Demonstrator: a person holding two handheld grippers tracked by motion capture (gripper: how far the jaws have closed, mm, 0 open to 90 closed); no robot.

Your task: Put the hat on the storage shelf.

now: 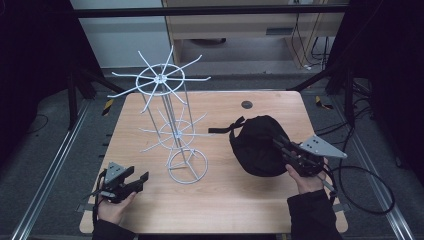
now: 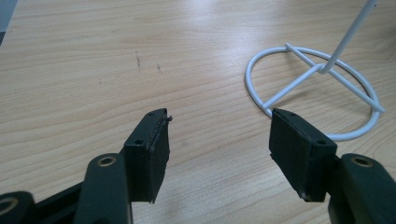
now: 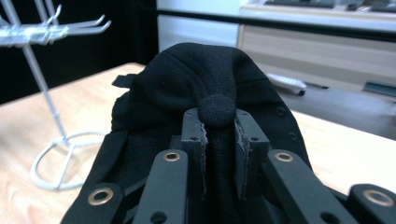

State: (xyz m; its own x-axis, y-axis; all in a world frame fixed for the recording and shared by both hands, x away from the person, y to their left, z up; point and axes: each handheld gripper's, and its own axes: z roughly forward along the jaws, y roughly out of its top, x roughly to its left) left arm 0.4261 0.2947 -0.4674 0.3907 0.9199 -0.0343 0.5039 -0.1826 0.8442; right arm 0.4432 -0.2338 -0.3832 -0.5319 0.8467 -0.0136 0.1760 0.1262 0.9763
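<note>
A black cap (image 1: 257,142) is at the right of the wooden table (image 1: 220,205), its strap sticking out to the left. My right gripper (image 1: 280,146) is shut on the cap's crown; in the right gripper view the pads (image 3: 195,140) pinch the fabric just below the top button (image 3: 216,110), and the cap (image 3: 187,88) looks lifted. A white wire hook stand (image 1: 172,117) rises mid-table on a ring base (image 2: 317,88). My left gripper (image 1: 140,181) rests at the table's front left, open, with nothing between its fingers (image 2: 149,149), left of the ring base.
A small dark round insert (image 1: 246,104) sits in the tabletop at the back. A cable (image 1: 367,192) loops off the table's right edge. Bare wood lies between the stand and the front edge. Dark frame posts stand on both sides.
</note>
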